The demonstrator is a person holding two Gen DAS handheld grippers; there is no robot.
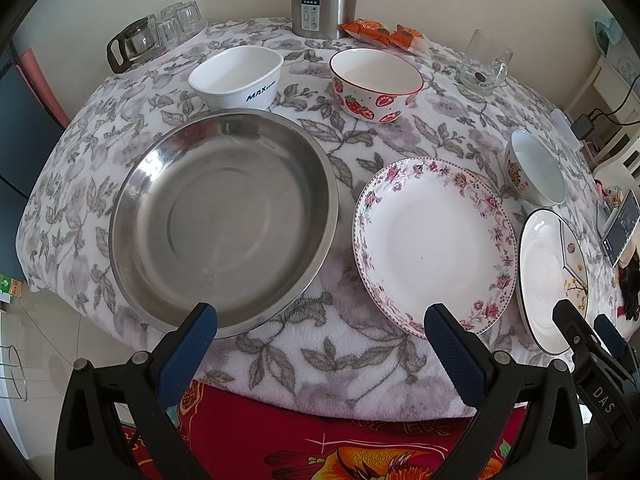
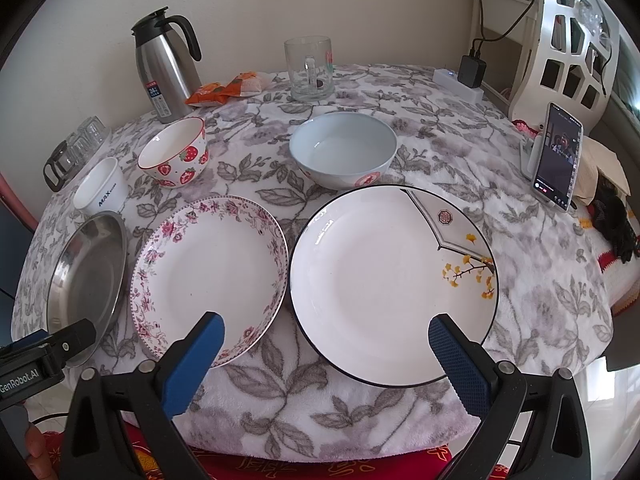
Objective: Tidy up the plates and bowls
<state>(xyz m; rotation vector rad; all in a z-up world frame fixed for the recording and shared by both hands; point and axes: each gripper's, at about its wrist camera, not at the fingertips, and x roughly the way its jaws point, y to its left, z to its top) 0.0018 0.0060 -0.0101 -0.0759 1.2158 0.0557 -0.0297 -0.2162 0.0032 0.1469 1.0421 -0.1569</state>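
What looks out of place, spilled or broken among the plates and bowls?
Nothing stands out. The steel plate, floral plate and black-rimmed plate lie flat and apart; the three bowls stand upright, empty and unchipped as far as visible.

- The round tabletop (image 2: 360, 92) wears a white fleece cloth printed with grey leaves; a red cloth with gold patterns (image 1: 280, 452) hangs below its near edge.
- Behind the tabletop rises a plain cream wall (image 2: 360, 8), evenly lit by soft daylight.
- To the right of the tabletop stands a white cut-out shelf unit (image 2: 568, 40), with a black cable (image 2: 516, 20) trailing down the wall beside it.
- To the left of the tabletop, dark blue furniture (image 1: 24, 128) stands next to a pink panel (image 1: 44, 84).
- Below the tabletop's left edge lies pale tiled floor (image 1: 52, 332).
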